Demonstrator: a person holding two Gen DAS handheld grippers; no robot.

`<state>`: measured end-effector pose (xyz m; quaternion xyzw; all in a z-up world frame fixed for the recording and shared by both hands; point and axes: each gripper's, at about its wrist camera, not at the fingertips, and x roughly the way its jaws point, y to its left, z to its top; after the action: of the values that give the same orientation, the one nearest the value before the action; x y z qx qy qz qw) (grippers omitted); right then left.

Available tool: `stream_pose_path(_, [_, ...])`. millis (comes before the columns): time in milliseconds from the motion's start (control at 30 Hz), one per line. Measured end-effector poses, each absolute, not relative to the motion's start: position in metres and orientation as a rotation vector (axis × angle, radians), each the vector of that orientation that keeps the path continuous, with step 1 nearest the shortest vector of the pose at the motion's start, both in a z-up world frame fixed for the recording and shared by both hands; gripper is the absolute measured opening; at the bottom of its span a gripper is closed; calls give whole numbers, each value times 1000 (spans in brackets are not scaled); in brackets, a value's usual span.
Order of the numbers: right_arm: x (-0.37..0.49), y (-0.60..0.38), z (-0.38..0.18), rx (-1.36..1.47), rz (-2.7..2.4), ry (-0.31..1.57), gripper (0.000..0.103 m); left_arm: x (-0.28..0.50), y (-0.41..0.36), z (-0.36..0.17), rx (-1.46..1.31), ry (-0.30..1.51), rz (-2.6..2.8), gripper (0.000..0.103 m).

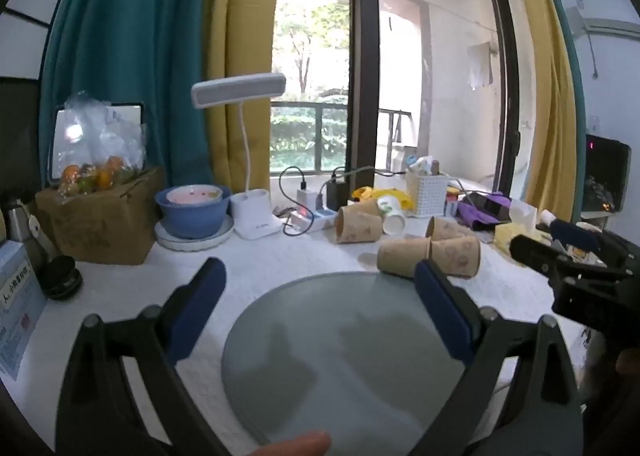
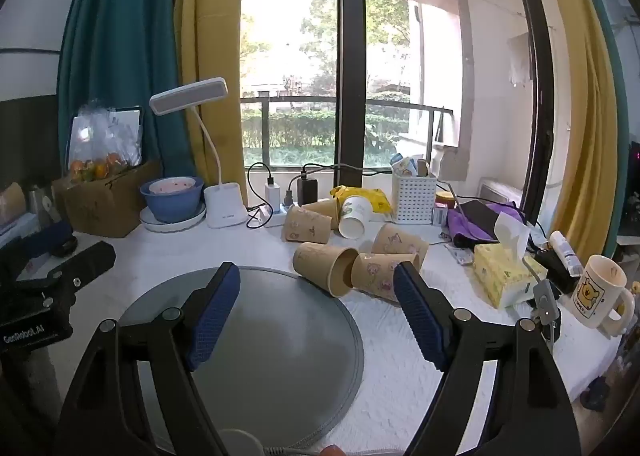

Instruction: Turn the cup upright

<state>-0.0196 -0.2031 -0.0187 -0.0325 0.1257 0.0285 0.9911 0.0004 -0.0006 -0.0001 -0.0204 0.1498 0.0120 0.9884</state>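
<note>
Several brown paper cups lie on their sides on the white table beyond a round grey mat (image 1: 340, 340) (image 2: 256, 336). The nearest brown cup (image 2: 324, 268) (image 1: 402, 256) lies at the mat's far edge, with another brown cup (image 2: 382, 270) (image 1: 456, 256) beside it. A white paper cup (image 2: 354, 216) (image 1: 390, 214) lies tipped further back. My left gripper (image 1: 320, 292) is open and empty above the mat. My right gripper (image 2: 318, 296) is open and empty, just short of the nearest cups.
A white desk lamp (image 2: 224, 208), blue bowl (image 2: 172, 198), cardboard box (image 2: 102, 204), chargers and a white basket (image 2: 414, 198) line the back. A yellow tissue box (image 2: 504, 276) and a mug (image 2: 600, 290) stand at the right. The right gripper shows in the left wrist view (image 1: 576, 256).
</note>
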Motion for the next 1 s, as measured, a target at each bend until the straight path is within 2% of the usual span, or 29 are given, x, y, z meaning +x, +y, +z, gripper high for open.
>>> stream_pose_path(267, [-21,-201,-20,-66,52,254,82,-8,-7,-9,-74,251,16,96])
stream_pose_path(1000, [-19,-199,-16,-61,64,258,82,-4,2,5,-77,276,-11,96])
